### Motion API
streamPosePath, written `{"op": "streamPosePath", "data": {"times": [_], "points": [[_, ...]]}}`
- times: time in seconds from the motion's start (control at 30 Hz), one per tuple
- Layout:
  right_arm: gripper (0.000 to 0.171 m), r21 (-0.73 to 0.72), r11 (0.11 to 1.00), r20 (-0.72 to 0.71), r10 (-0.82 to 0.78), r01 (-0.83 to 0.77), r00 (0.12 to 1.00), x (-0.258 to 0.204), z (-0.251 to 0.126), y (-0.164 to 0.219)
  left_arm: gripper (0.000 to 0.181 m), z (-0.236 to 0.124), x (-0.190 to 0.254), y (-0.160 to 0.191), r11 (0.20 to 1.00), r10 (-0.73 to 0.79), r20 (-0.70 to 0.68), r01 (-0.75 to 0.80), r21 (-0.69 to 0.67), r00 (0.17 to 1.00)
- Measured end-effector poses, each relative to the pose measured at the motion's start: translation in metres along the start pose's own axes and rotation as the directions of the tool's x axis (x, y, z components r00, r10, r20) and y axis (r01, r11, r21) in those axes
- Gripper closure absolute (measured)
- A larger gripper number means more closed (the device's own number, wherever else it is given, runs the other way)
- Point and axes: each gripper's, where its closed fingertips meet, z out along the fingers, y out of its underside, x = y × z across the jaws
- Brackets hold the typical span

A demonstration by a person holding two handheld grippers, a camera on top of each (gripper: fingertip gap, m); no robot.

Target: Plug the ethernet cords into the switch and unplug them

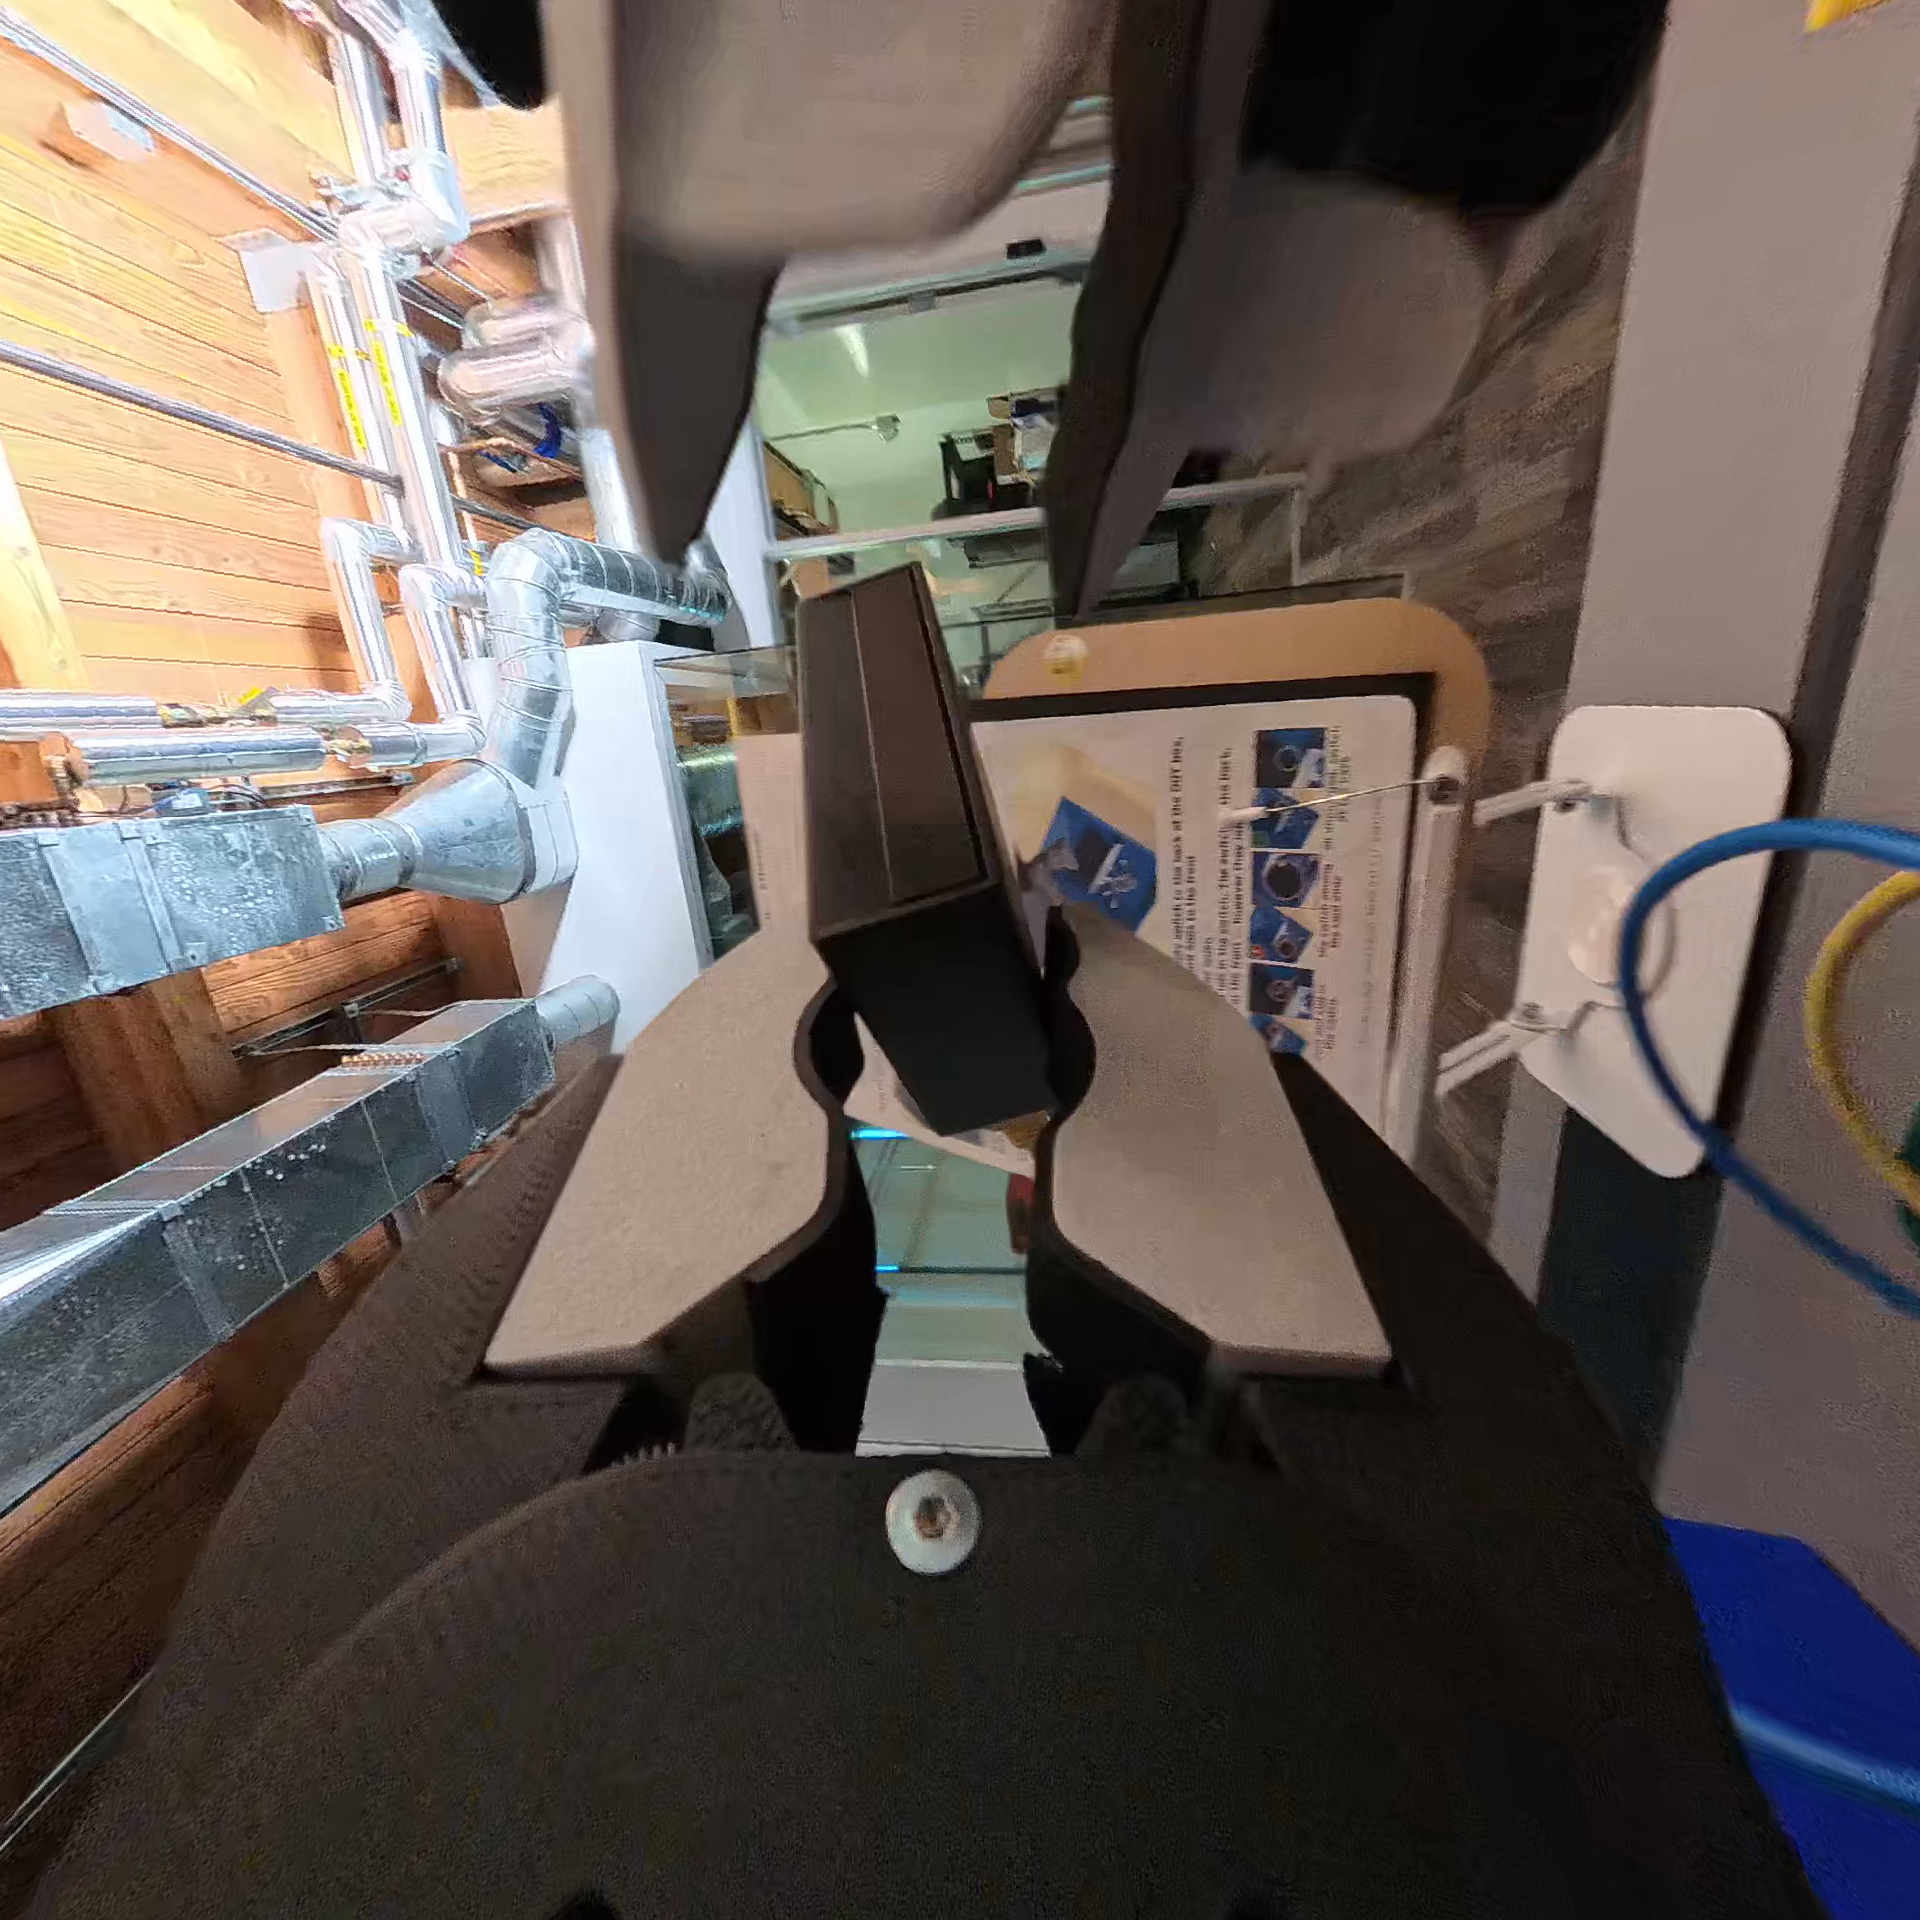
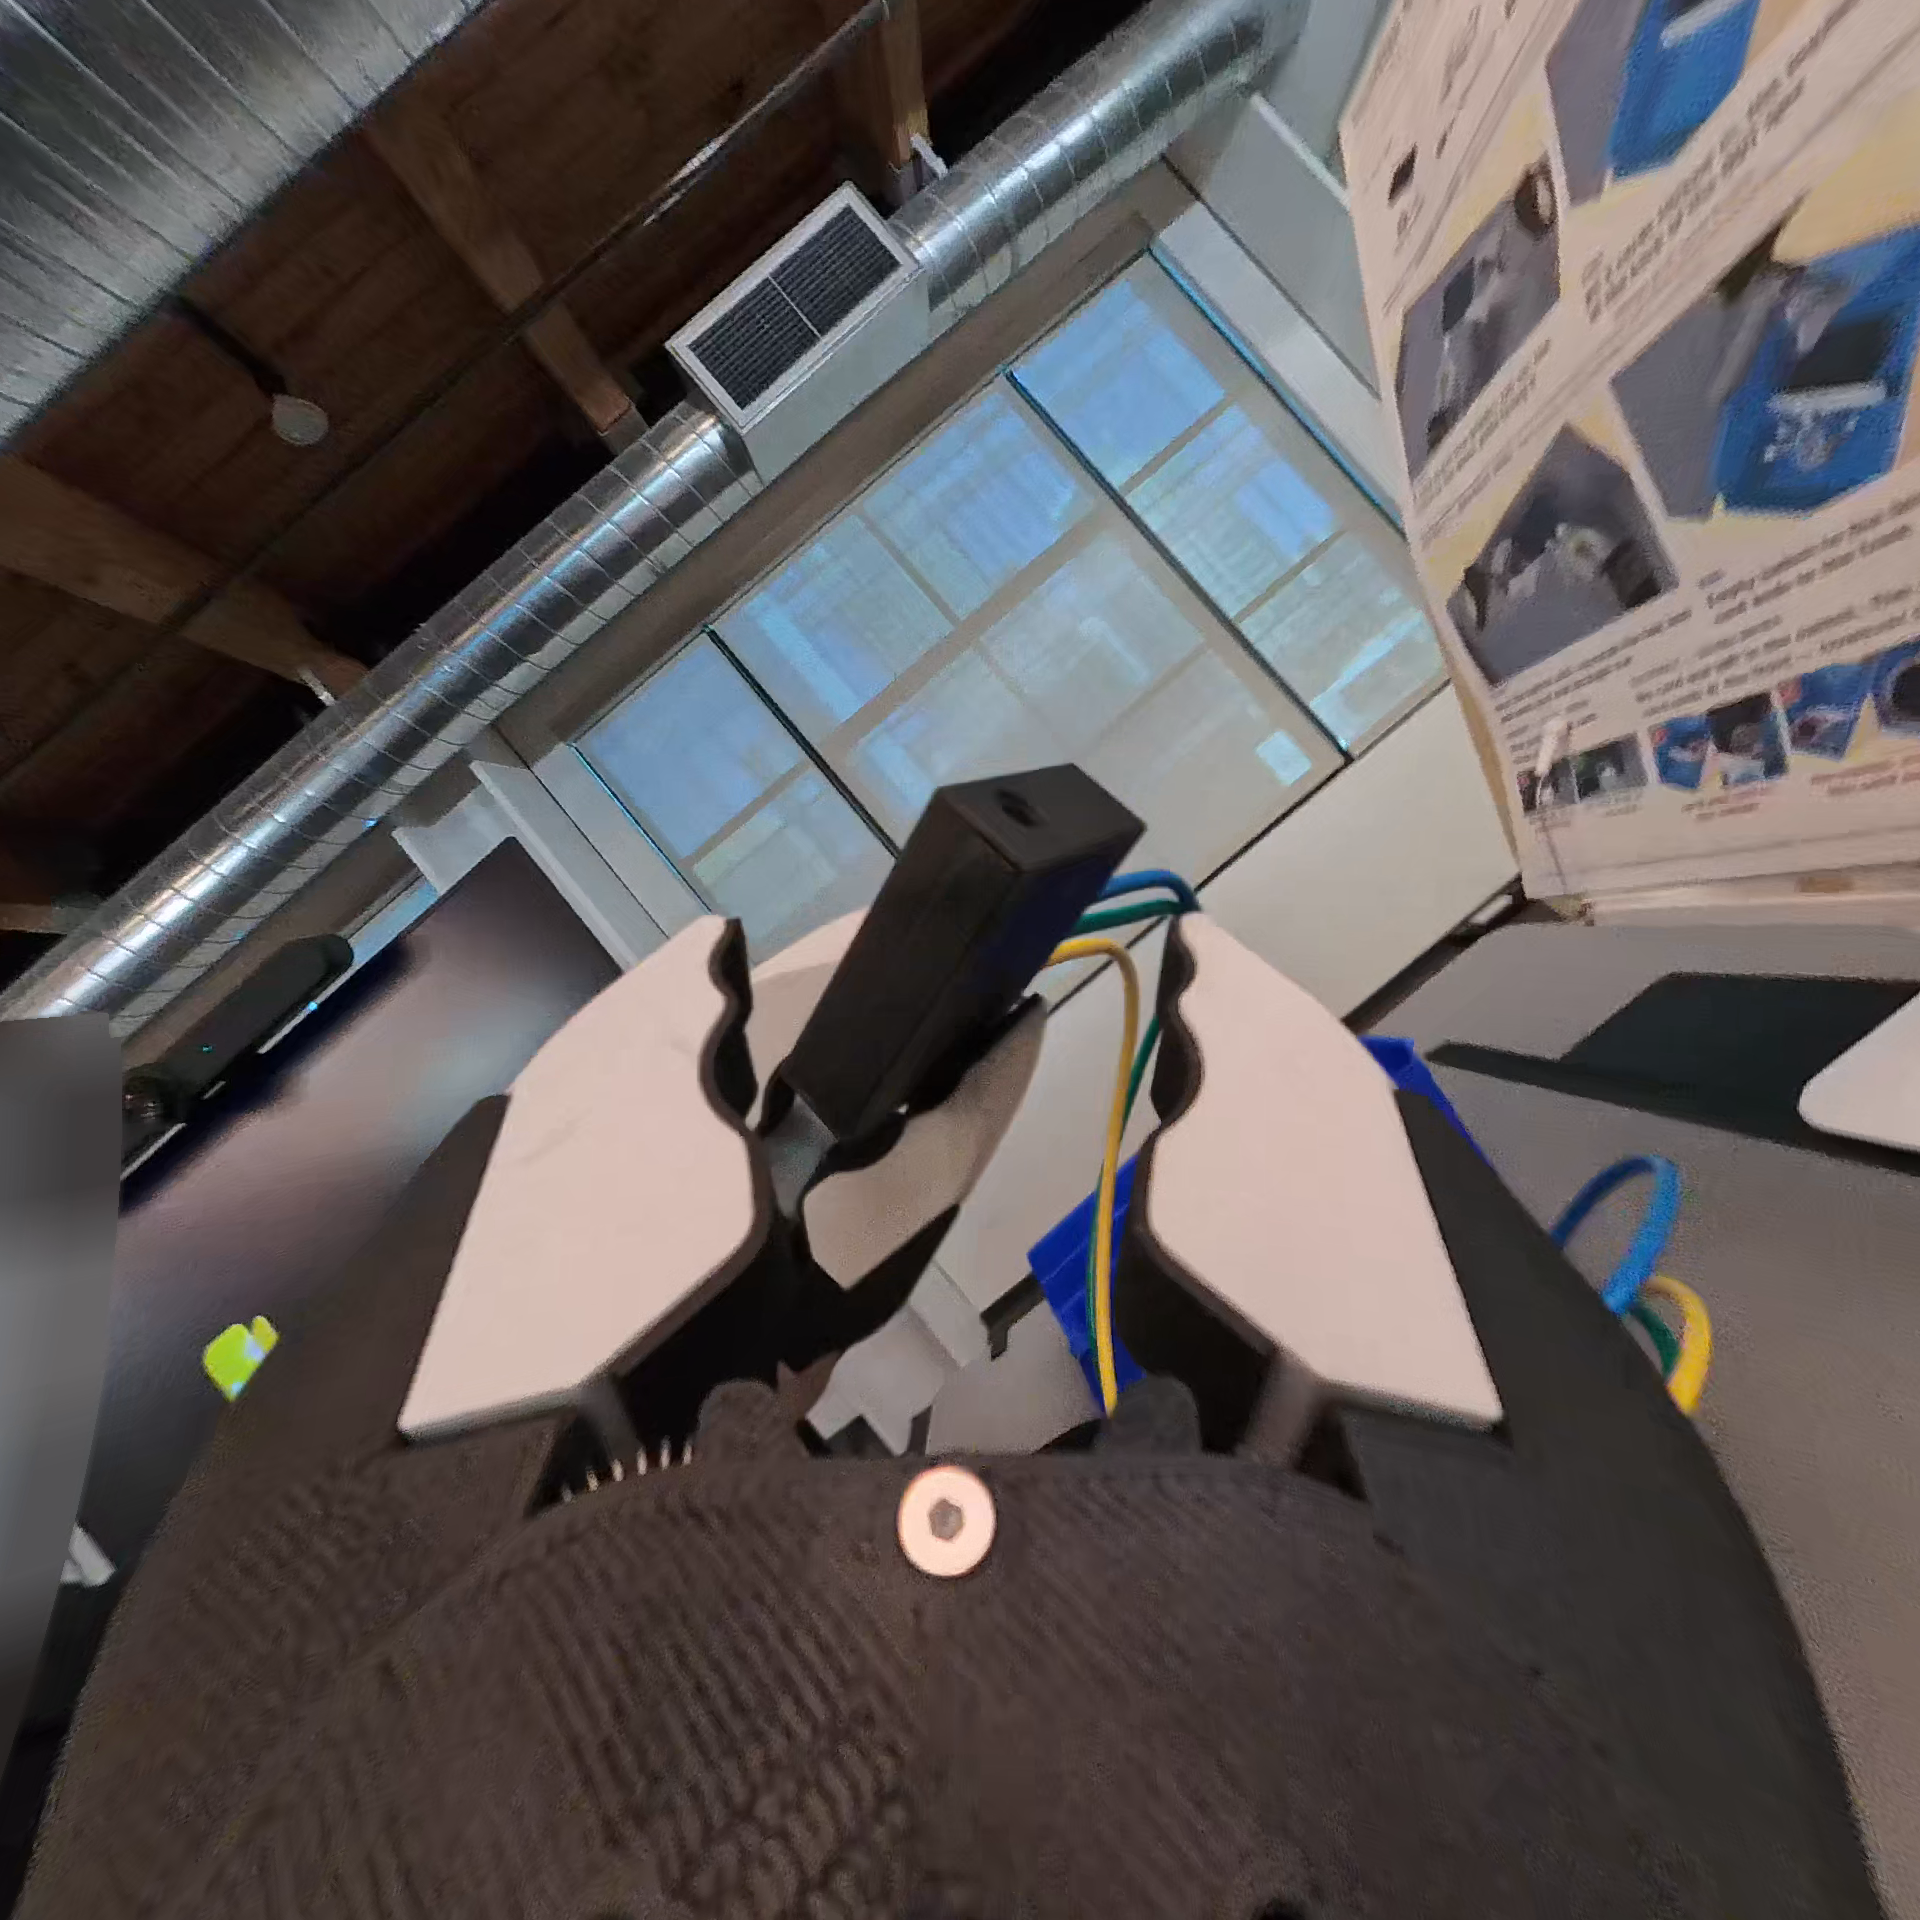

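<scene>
My left gripper (image 1: pixel 945 1039) is shut on the lower end of a black box-shaped switch (image 1: pixel 894 790), which sticks up tilted from its fingers. My right gripper (image 1: pixel 878 571) hangs open at the top of the left wrist view, with one fingertip on each side of the switch's far end. In the right wrist view my right gripper (image 2: pixel 951 935) is open around the switch (image 2: pixel 956 935). A finger of the left gripper (image 2: pixel 904 1174) shows below it. Blue, green (image 2: pixel 1117 914) and yellow (image 2: pixel 1117 1143) cords leave the switch's far side. Their plugs are hidden.
A picture poster on a board (image 1: pixel 1195 862) stands behind the switch (image 2: pixel 1662 416). A blue bin (image 2: pixel 1081 1278) sits on the grey table (image 2: pixel 1766 1299). Loose loops of blue cord (image 1: pixel 1642 997) and yellow cord (image 1: pixel 1818 997) hang at the right. Metal ducts run overhead. The gap from one gripper's tips to the other's is roughly 5 centimetres.
</scene>
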Motion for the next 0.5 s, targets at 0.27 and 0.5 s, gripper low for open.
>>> {"op": "streamPosePath", "data": {"times": [0.27, 0.5], "points": [[0.126, -0.078, 0.971, -0.043, 0.223, -0.225, 0.974, 0.053, 0.009, 0.031, 0.147, 0.013, 0.055, -0.007, 0.991, 0.116, -0.059, -0.119, -0.056, 0.992], [0.139, -0.213, 0.940, -0.002, 0.272, -0.267, 0.962, 0.065, 0.015, 0.061, 0.109, -0.026, 0.090, 0.004, 0.997, -0.054, -0.334, 0.035, -0.063, 0.941]]}}
